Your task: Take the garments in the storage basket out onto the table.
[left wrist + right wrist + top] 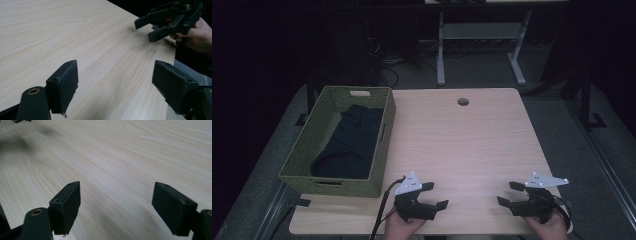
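Observation:
A green woven basket (380, 150) stands at the table's left side with a dark folded garment (349, 142) lying inside it. My left gripper (435, 195) hovers near the front edge, just right of the basket's near corner, jaws open and empty. My right gripper (507, 193) sits at the front right, also open with nothing between its jaws. In the left gripper view, my own gripper (115, 82) spreads wide over bare wood, and the right gripper (153, 26) shows farther off in a hand. The right gripper view has its gripper (116, 202) open above the tabletop.
The light wooden table (462, 145) has a round cable hole (463, 102) near its far edge. Beyond it stands a white desk frame (482, 45) on a grey floor, with cables lying near it. Dark surroundings flank both sides.

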